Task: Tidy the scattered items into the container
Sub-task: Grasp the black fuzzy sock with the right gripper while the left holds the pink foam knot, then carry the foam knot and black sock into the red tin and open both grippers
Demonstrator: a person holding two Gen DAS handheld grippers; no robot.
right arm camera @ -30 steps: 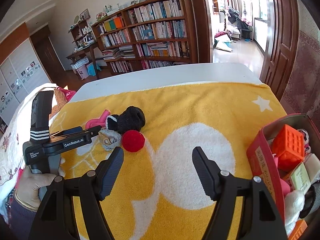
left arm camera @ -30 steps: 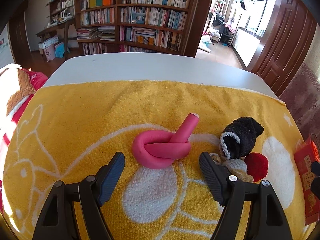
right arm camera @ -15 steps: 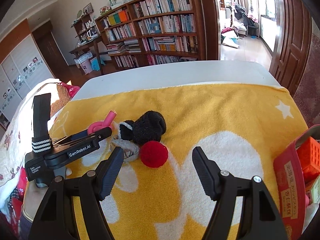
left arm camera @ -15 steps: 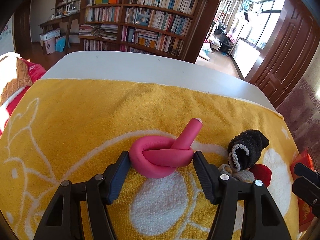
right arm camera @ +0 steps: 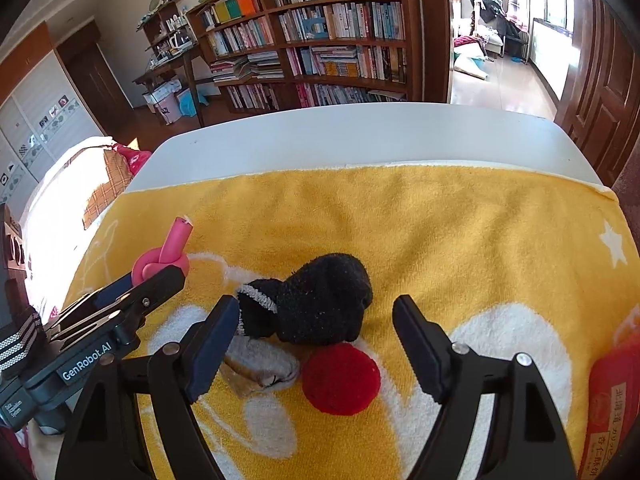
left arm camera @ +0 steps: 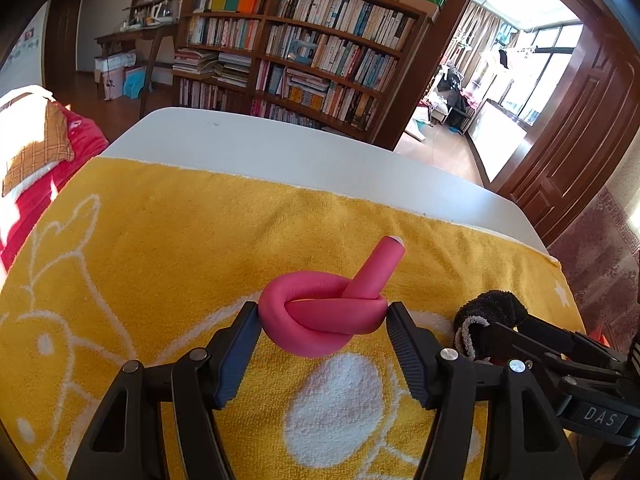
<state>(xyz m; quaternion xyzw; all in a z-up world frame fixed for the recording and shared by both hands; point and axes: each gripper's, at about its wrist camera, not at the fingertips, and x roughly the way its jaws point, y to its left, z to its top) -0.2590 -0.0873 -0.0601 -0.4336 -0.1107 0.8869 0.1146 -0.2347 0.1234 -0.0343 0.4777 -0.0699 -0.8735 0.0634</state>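
Observation:
A knotted pink foam tube (left arm camera: 324,320) sits between the fingers of my left gripper (left arm camera: 323,320), which is shut on it; it also shows in the right wrist view (right arm camera: 162,260). My right gripper (right arm camera: 316,320) is open around a rolled black sock (right arm camera: 316,308), also seen in the left wrist view (left arm camera: 486,312). A red pompom ball (right arm camera: 340,378) and a grey sock (right arm camera: 260,364) lie just under it. The red container (right arm camera: 612,400) shows only as an edge at far right.
A yellow towel (right arm camera: 440,232) covers the near part of a white table (right arm camera: 360,136). A bookshelf (left arm camera: 304,60) stands beyond the table's far edge. A bed with red bedding (left arm camera: 36,160) is at the left.
My left gripper has closed onto the pink tube. My right gripper has moved left from the container to straddle the black sock.

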